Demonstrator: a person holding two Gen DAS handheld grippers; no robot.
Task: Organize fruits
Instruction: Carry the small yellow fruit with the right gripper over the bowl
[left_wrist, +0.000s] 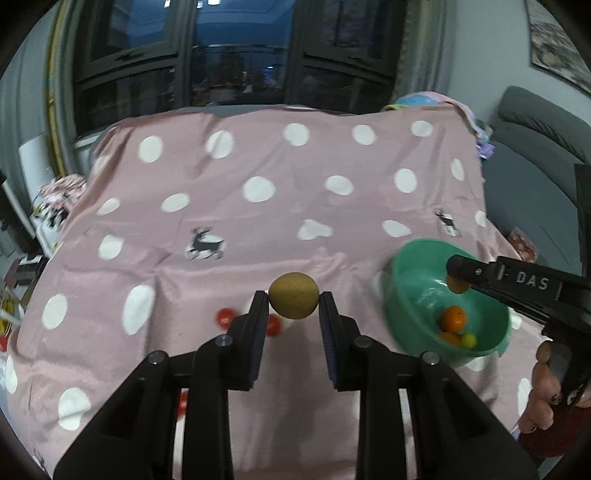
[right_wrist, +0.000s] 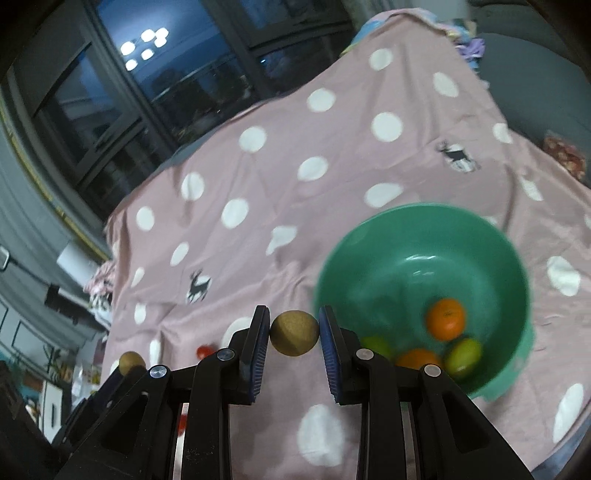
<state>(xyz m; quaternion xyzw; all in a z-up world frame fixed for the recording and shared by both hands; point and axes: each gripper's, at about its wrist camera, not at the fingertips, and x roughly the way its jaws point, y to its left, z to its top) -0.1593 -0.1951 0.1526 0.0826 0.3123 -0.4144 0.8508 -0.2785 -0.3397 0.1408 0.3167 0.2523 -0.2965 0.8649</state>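
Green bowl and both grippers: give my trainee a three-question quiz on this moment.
1. True or false: each gripper, left and right, grips a brown round fruit.
2. Where is the orange? A) in the green bowl B) on the pink cloth C) in a gripper
3. Fill in: small ___ fruits lie on the cloth.

Key: 1 true; 2 A; 3 red.

The polka-dot cloth (left_wrist: 221, 206) looks like soft woven fabric with a faint sheen and shallow creases. The green bowl (right_wrist: 369, 236) is smooth, glossy plastic. Both brown fruits (left_wrist: 293, 295) have dull, finely rough skin. The tongs (right_wrist: 293, 334) are matt black plastic with ribbed blue pads (right_wrist: 328, 354) and shiny metal screws.
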